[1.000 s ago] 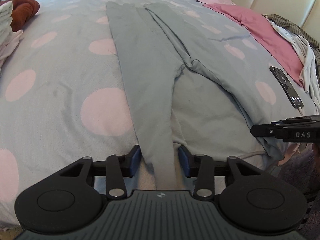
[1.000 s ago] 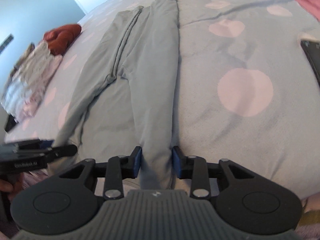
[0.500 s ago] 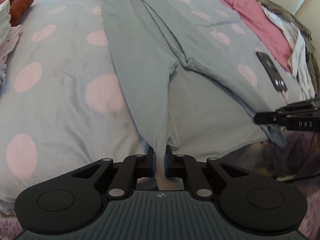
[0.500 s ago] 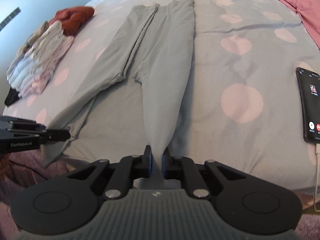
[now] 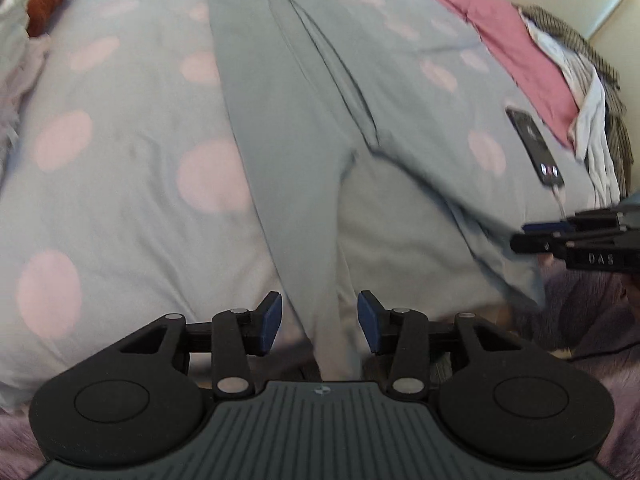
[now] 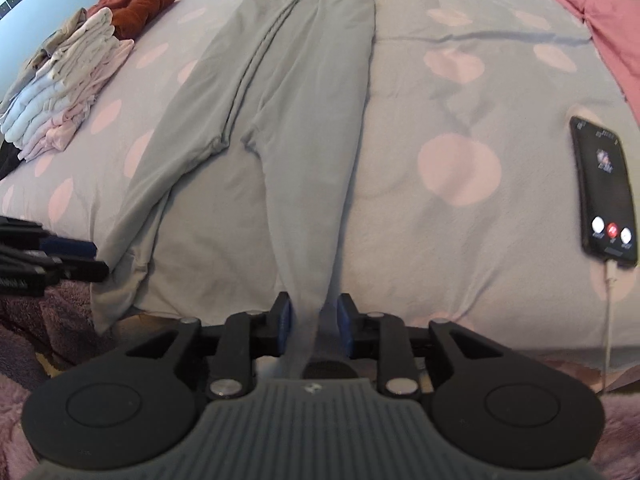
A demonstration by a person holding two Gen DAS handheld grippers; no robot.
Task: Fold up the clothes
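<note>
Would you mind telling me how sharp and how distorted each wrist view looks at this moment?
Left wrist view: motion blur softens the grey trousers and the phone, while the left gripper stays crisp; fisheye bulges the bed. Right wrist view: sharper, phone screen legible, only mild softness; same barrel bulge, dark corners.

A pair of trousers [image 6: 304, 92] is lying flat along the middle of the bed [image 6: 460, 92], its waist at the far end and its two legs spreading toward the near edge, where each leg end is hanging over the edge. A stack of folded clothes [image 6: 64, 108] is sitting to the left of the trousers, with a bundled garment [image 6: 136, 0] just behind the stack. A phone [image 6: 604, 192] is lying to the right near the edge, and a spread garment [image 5: 516, 48] is lying beyond it, with a heap of clothes [image 5: 592, 92] at the far right.
</note>
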